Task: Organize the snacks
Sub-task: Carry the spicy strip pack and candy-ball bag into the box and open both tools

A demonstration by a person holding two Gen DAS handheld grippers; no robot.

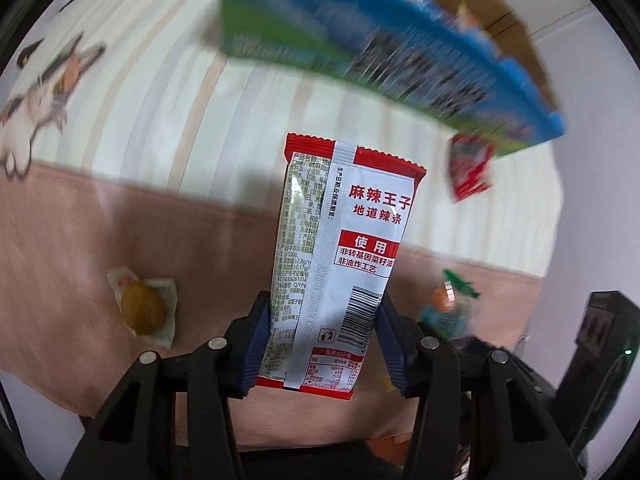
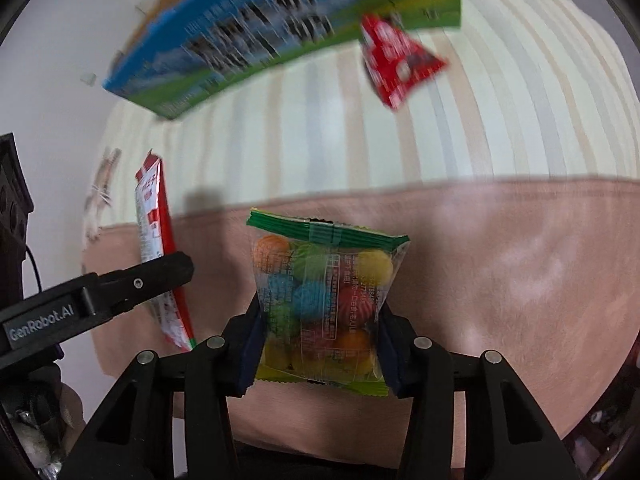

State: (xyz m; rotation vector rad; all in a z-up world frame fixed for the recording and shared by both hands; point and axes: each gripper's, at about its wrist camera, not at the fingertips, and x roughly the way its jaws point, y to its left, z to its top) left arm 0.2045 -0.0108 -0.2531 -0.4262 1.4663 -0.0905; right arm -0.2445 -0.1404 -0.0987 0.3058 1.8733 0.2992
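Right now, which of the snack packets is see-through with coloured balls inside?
The green-edged candy packet clamped in the right gripper. The spicy strip packet in the left gripper and the small red packet by the box are opaque.

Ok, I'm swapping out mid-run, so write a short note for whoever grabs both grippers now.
Left gripper: shut on the red-and-white spicy strip packet, lifted off the blanket.
Right gripper: shut on the clear bag of coloured candy balls, also lifted.
Blue-and-green carton stands beyond; a red packet lies beside it.
Still loose: the wrapped brown snack.
Left to do: place both held packs, then collect the rest.
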